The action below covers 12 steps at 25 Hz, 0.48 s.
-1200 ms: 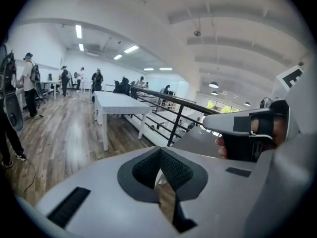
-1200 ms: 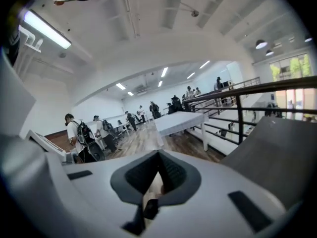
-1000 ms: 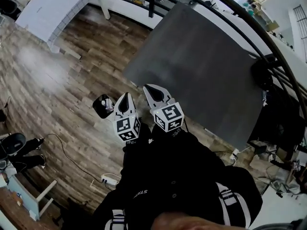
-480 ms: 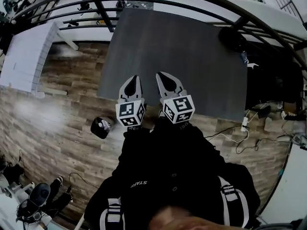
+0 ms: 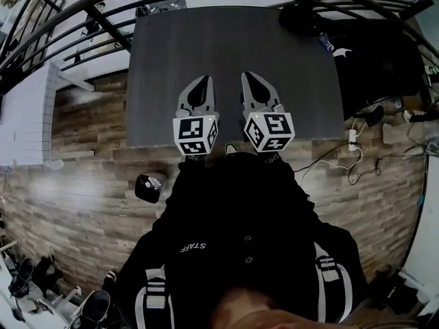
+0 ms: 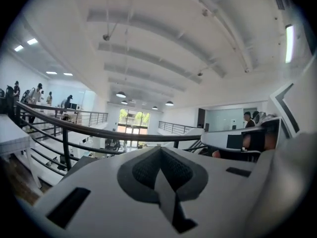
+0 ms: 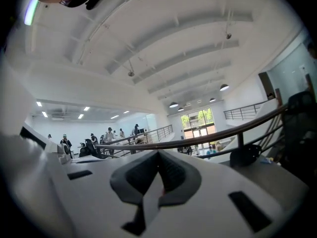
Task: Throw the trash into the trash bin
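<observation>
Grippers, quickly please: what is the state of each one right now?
White left gripper: shut, holding nothing.
White right gripper: shut, holding nothing.

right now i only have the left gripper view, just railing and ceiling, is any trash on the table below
Observer: In the head view the dark table is bare except for a black object at its far right corner.
Operator: any bin nearby
Observer: Can't confirm one; a small black thing sits on the wooden floor off the table's near left corner.
Operator: right gripper holding anything
Observer: No, the right gripper has its jaws together, nothing visible between.
</observation>
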Each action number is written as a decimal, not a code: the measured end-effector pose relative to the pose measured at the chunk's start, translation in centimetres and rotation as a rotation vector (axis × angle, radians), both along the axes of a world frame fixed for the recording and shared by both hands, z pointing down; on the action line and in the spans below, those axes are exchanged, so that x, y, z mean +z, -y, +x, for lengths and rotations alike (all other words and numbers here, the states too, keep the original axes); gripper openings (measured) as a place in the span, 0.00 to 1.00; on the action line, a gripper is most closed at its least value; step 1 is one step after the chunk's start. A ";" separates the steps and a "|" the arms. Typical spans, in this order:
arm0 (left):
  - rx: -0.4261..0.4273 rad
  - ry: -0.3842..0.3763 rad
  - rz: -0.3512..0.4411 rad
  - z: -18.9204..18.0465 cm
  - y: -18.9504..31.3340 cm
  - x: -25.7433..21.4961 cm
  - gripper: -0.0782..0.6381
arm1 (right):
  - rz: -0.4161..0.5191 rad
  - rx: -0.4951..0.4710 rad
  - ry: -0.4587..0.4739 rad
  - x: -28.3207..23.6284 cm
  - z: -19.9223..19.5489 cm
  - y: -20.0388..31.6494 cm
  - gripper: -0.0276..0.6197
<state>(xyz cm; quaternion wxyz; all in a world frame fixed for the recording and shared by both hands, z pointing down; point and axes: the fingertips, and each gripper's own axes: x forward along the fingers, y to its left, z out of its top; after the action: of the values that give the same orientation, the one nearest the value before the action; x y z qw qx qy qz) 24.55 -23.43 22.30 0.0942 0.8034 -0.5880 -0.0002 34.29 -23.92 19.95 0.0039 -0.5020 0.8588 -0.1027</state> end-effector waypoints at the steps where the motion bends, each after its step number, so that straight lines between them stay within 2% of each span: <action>1: 0.021 0.005 0.012 1.0 0.2 -0.5 0.11 | 0.006 0.018 0.003 -0.2 0.7 0.2 0.07; 6: 0.087 0.023 0.051 3.9 1.0 -1.5 0.11 | 0.054 0.067 0.018 -1.4 2.8 0.5 0.07; 12: 0.103 0.045 0.096 5.1 2.1 -3.1 0.11 | 0.098 0.083 0.013 -2.6 4.0 1.2 0.07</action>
<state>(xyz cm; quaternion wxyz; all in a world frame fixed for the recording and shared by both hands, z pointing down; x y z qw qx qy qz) 29.61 -25.51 19.23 0.0421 0.8360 -0.5470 -0.0055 38.32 -25.14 17.34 0.0381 -0.5358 0.8411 -0.0635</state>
